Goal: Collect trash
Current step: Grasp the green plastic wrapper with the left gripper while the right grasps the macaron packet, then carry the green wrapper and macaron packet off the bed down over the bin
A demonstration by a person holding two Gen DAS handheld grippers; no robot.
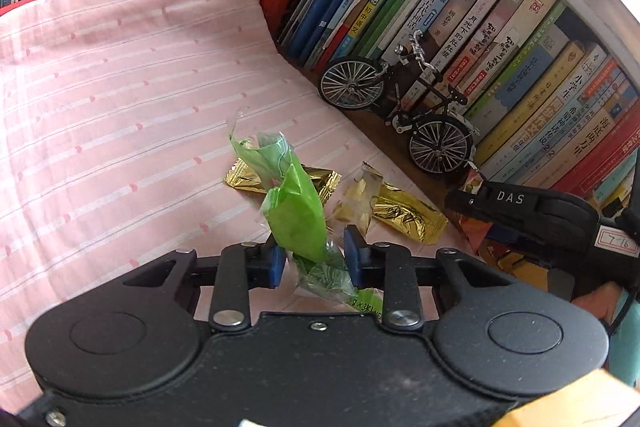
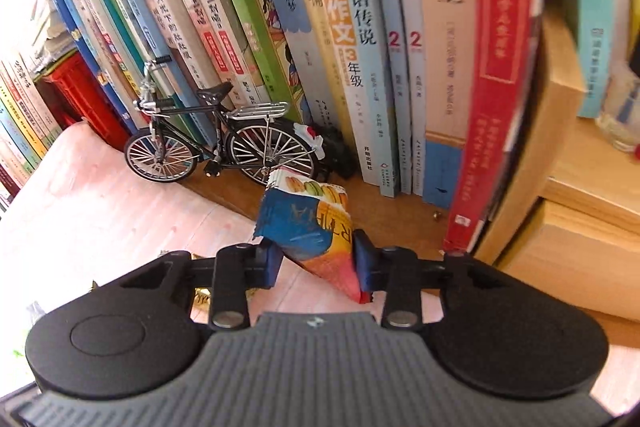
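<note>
1. While both tools carry trash, keep them squeezed: left tool (image 1: 314,261) is nipped on the green wrapper (image 1: 296,203); right tool (image 2: 316,261) is clamped on the macaron-print packet (image 2: 312,227).
2. Gold wrappers (image 1: 400,213) remain on the pink striped cloth (image 1: 120,107).
3. Lift clear of the model bicycle (image 2: 216,143).

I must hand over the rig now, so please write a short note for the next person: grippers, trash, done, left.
Left gripper: shut on the green wrapper.
Right gripper: shut on the colourful macaron wrapper.
Trash: two gold wrappers and a clear torn piece lie on the pink cloth near the model bicycle.
Done: two pieces gripped.
Left: drop both; no bin in view; collect the rest.
</note>
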